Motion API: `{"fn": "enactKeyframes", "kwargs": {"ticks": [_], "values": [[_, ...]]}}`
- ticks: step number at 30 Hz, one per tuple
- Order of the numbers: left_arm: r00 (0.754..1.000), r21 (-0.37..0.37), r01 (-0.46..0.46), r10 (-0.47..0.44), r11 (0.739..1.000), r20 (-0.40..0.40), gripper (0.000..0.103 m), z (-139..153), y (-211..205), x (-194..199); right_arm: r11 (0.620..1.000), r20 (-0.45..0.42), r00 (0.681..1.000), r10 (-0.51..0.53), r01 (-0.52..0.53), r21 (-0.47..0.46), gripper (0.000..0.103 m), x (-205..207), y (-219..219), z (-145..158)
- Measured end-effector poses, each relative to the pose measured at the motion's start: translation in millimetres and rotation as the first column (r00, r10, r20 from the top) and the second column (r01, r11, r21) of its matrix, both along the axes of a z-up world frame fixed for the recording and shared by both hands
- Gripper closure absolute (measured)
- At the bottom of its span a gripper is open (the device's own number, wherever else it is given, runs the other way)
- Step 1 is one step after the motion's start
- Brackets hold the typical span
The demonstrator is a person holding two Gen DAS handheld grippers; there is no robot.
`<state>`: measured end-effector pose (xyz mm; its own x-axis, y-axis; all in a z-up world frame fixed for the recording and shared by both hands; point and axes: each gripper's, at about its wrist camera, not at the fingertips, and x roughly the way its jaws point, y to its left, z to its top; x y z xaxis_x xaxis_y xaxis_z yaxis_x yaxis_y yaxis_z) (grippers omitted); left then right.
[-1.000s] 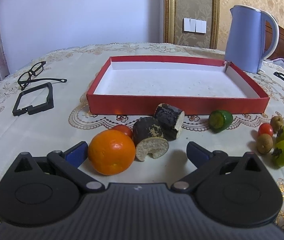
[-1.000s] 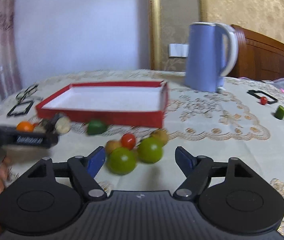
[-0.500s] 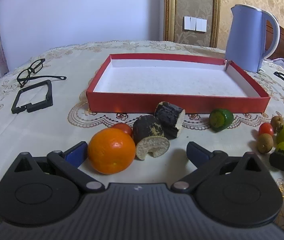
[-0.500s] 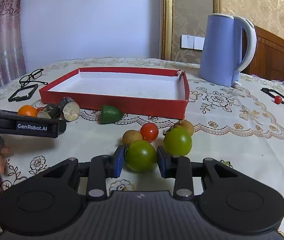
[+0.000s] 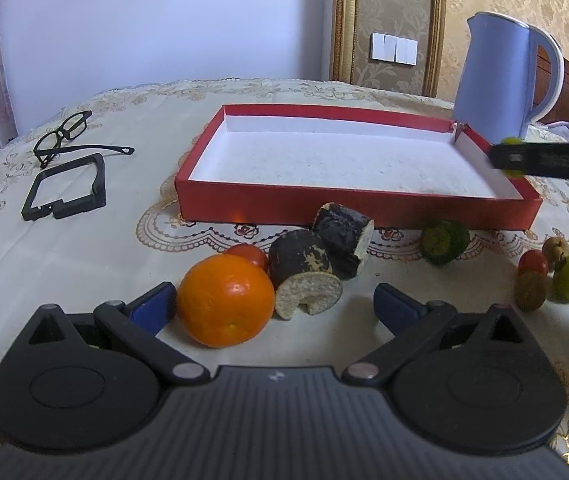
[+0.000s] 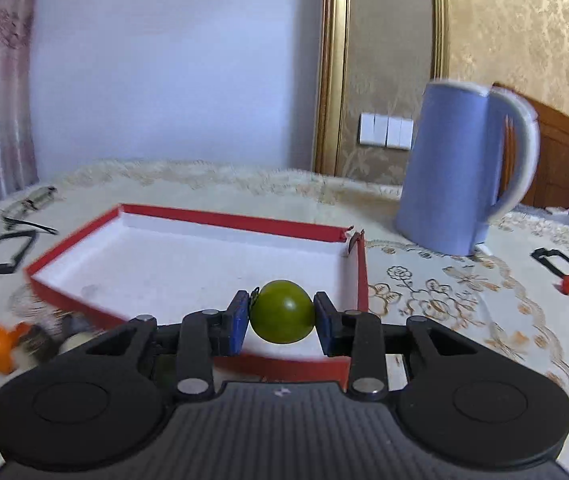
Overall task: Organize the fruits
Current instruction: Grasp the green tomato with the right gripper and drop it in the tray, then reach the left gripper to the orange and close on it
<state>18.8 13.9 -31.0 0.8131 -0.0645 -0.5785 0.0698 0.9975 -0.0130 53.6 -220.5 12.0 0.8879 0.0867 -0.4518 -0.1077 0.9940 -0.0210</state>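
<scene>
We have the green tomato (image 6: 282, 312) clamped between the blue pads (image 6: 236, 322) of the right gripper (image 6: 282, 320); its jaws closed in on the fruit during the last sec and now stand narrow against it. The fruit hangs above the red tray (image 6: 358, 276), near the front-right corner, clear of the white floor.

The left gripper (image 5: 274, 304) sits low over the table w/ jaws wide, nothing pressed between them. An orange (image 5: 226, 300) lies just beside its left pad (image 5: 152, 306). Touching the orange: a small red tomato (image 5: 250, 254) and two dark cut root pieces (image 5: 324, 256).

Further right on the cloth: a green cut piece (image 5: 444, 240) in front of the tray wall, then a cluster of small fruits (image 5: 550, 274), red, brown and green.

Behind the tray stands a blue kettle (image 5: 500, 80). At left lie glasses (image 5: 68, 136) and a black frame (image 5: 66, 186).
</scene>
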Motion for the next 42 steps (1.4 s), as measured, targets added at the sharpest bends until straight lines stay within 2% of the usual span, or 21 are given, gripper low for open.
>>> {"fn": "enactKeyframes", "kwargs": {"ticks": [6, 9, 13, 17, 20, 22, 24, 26, 29, 31, 33, 34, 36, 39, 42], "values": [[1.0, 0.004, 0.0, 0.0, 1.0, -0.002, 0.0, 0, 0, 0, 0.999, -0.147, 0.989, -0.015, 0.021, 0.036, 0.069, 57, -2, -25], [1.0, 0.005, -0.001, 0.001, 1.0, -0.005, 0.0, 0, -1, 0, 1.0, -0.134, 0.991, -0.01, 0.013, 0.025, 0.068, 57, 0, -26], [1.0, 0.01, -0.001, 0.001, 1.0, -0.006, 0.0, -1, -3, 0, 1.0, -0.172, 0.985, -0.001, 0.003, 0.013, 0.065, 58, 3, -28], [1.0, 0.007, -0.002, 0.002, 1.0, -0.01, 0.0, 0, -3, 1, 1.0, -0.13, 0.992, -0.001, 0.004, 0.025, 0.044, 47, -1, -21], [1.0, 0.007, -0.001, 0.002, 1.0, -0.01, 0.0, 0, -3, 0, 0.999, -0.052, 0.999, -0.008, 0.01, 0.051, 0.042, 22, -13, -7], [1.0, 0.008, -0.002, 0.002, 1.0, -0.011, 0.0, 0, -3, 1, 0.997, 0.02, 0.998, -0.067, 0.065, 0.05, 0.042, 0, -26, 0], [1.0, 0.011, -0.003, 0.003, 1.0, -0.01, 0.0, 0, -4, 1, 0.981, 0.046, 0.98, -0.192, 0.19, 0.045, 0.04, -17, -43, 0], [1.0, 0.011, -0.003, 0.003, 1.0, -0.01, 0.0, 0, -3, 1, 0.952, 0.005, 0.952, -0.306, 0.306, 0.02, 0.04, -23, -60, -9], [1.0, 0.007, -0.002, 0.002, 1.0, -0.009, 0.0, 0, -3, 1, 0.926, -0.082, 0.922, -0.378, 0.378, -0.004, 0.04, -19, -78, -31], [1.0, -0.003, -0.001, 0.001, 1.0, -0.008, 0.0, 0, -2, 1, 0.922, -0.131, 0.918, -0.375, 0.384, 0.05, 0.04, -17, -89, -38], [1.0, -0.006, -0.006, 0.006, 1.0, -0.008, 0.0, -1, -1, 1, 0.914, -0.12, 0.91, -0.398, 0.404, 0.036, 0.039, -18, -89, -38], [1.0, -0.005, -0.009, 0.009, 1.0, -0.011, 0.0, -1, 0, 2, 0.913, -0.125, 0.906, -0.404, 0.408, 0.004, 0.037, -15, -86, -38], [1.0, 0.002, -0.007, 0.007, 1.0, -0.011, 0.0, -1, 0, 1, 0.913, -0.164, 0.899, -0.405, 0.406, -0.029, 0.025, -8, -86, -43], [1.0, 0.011, -0.001, 0.001, 1.0, -0.012, 0.0, -1, 0, -1, 0.911, -0.178, 0.898, -0.403, 0.412, 0.01, 0.016, -7, -94, -46], [1.0, -0.008, 0.006, -0.006, 1.0, 0.002, 0.0, 1, 5, -7, 0.909, -0.19, 0.898, -0.397, 0.413, 0.052, 0.012, -9, -102, -49]]}}
